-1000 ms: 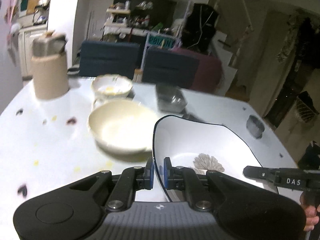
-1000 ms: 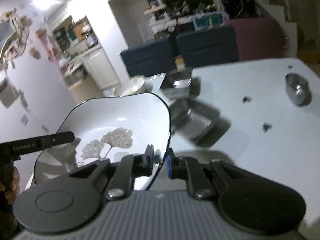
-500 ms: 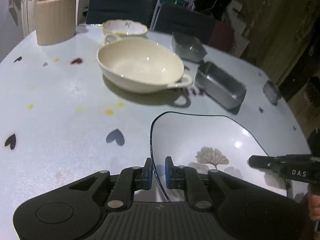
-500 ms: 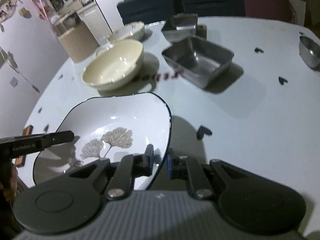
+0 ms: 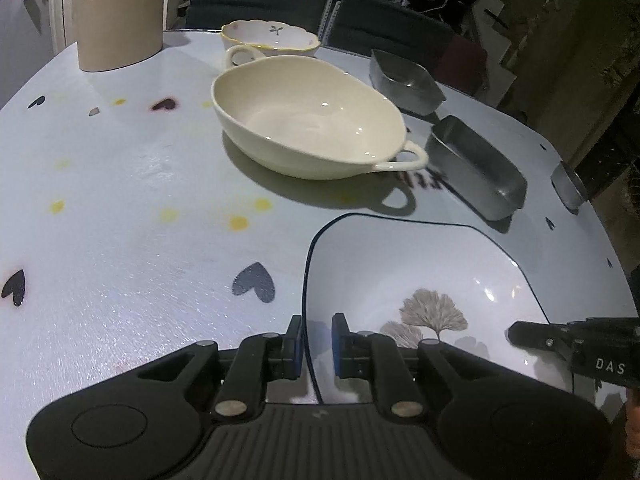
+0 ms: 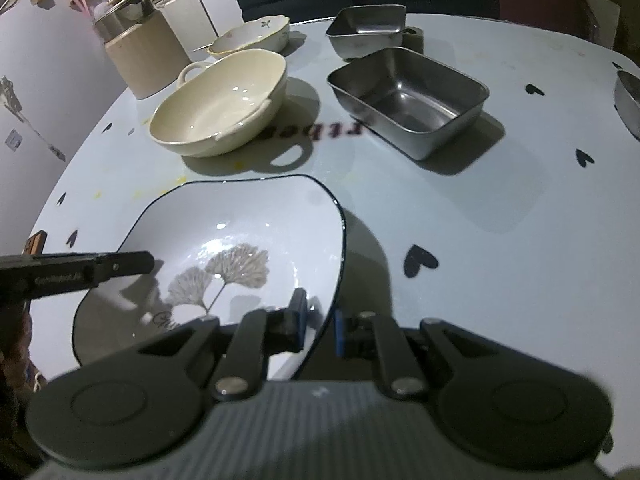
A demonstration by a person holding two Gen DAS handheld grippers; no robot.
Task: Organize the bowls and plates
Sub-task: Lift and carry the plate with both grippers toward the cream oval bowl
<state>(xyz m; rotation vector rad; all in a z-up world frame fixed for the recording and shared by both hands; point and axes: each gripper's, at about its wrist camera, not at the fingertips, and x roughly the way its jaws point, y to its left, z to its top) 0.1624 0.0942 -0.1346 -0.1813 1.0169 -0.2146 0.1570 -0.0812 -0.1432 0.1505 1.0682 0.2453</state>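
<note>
A white plate point(image 5: 420, 272) with a thin black rim and a grey leaf print lies low on the white table point(image 5: 120, 200), near its front edge. My left gripper point(image 5: 316, 344) straddles the plate's left rim; its jaws have loosened and a narrow gap shows beside the rim. My right gripper point(image 6: 320, 326) is shut on the right rim of the plate point(image 6: 240, 232). Each gripper shows in the other's view: the left gripper point(image 6: 148, 262) and the right gripper point(image 5: 516, 332). Behind the plate stands a cream two-handled bowl point(image 5: 312, 120), empty.
A small floral bowl point(image 5: 272, 36) sits behind the cream bowl point(image 6: 224, 100). Two steel trays point(image 6: 408, 100) point(image 6: 368, 26) stand to the right, a small steel bowl point(image 6: 628, 96) at the far right edge. A beige canister point(image 5: 120, 12) is at the back left. Chairs line the far side.
Both grippers have come down with the plate, from up in the air to the table's surface, and tilted further downward. The left jaws have parted slightly around the rim.
</note>
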